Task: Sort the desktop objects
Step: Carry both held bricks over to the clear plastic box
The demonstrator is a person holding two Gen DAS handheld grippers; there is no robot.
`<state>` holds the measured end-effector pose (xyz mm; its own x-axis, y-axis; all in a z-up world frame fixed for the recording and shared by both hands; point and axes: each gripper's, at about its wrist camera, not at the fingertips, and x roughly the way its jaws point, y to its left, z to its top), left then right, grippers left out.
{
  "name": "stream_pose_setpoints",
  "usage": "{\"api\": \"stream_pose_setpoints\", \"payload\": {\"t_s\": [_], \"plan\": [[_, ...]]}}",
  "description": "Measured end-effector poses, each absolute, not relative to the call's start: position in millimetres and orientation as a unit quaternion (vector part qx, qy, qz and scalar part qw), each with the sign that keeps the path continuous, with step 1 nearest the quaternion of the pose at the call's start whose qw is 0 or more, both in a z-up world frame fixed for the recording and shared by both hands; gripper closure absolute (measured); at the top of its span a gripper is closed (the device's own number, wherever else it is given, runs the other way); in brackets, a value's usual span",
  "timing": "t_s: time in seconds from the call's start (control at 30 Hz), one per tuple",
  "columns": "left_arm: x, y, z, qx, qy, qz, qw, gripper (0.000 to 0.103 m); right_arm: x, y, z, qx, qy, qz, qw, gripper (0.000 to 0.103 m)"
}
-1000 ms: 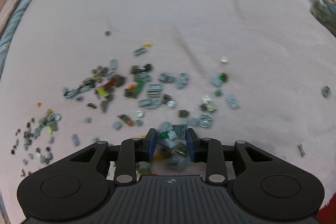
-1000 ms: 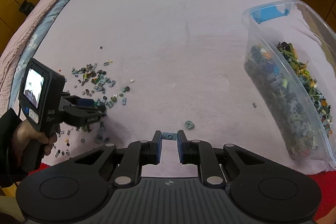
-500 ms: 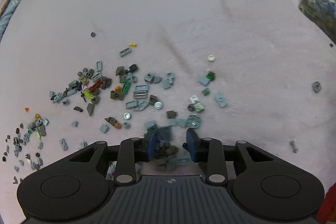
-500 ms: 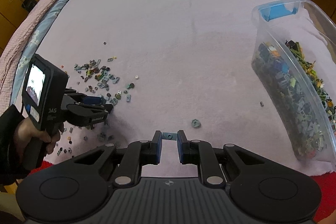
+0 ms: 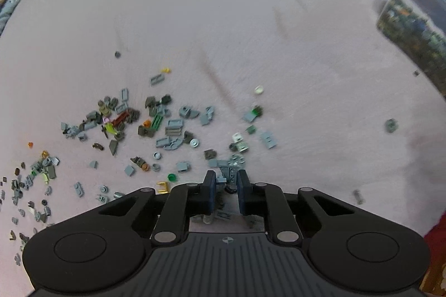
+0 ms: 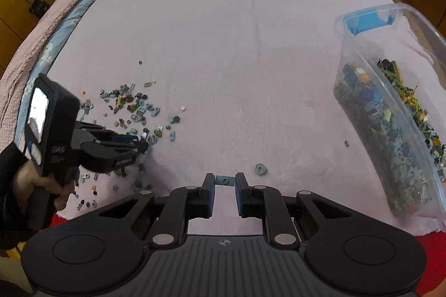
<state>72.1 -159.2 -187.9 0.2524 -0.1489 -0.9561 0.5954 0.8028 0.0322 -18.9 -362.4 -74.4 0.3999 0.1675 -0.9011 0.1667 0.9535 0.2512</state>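
The right gripper [image 6: 225, 181] pinches a small blue-grey plate [image 6: 224, 180] between its fingertips above the pale pink surface [image 6: 237, 46]. At nine o'clock, a hand [image 6: 41, 182] holds the left gripper [image 5: 225, 180], whose jaws have just been closing; whether they grip a grey plate [image 5: 228, 173] seen between them cannot be told. Beyond it lies a scatter of small bricks [image 5: 156, 127]. At two o'clock, a clear plastic bin [image 6: 390, 107] holds mixed bricks; a lone round grey piece [image 6: 260, 169] lies just past the right gripper.
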Motion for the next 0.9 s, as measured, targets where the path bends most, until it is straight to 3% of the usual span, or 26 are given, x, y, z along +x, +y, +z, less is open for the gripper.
{"api": "stream_pose_setpoints", "payload": {"t_s": [0.5, 0.9], "plan": [[56, -202, -77, 0.154, 0.482, -0.306, 0.806, 0.086, -18, -372, -11, 0.128, 0.487, 0.003, 0.864, 0.086], [34, -262, -25, 0.172, 0.429, -0.329, 0.824, 0.086, -42, -424, 25, 0.145, 0.442, -0.017, 0.885, 0.086]]}}
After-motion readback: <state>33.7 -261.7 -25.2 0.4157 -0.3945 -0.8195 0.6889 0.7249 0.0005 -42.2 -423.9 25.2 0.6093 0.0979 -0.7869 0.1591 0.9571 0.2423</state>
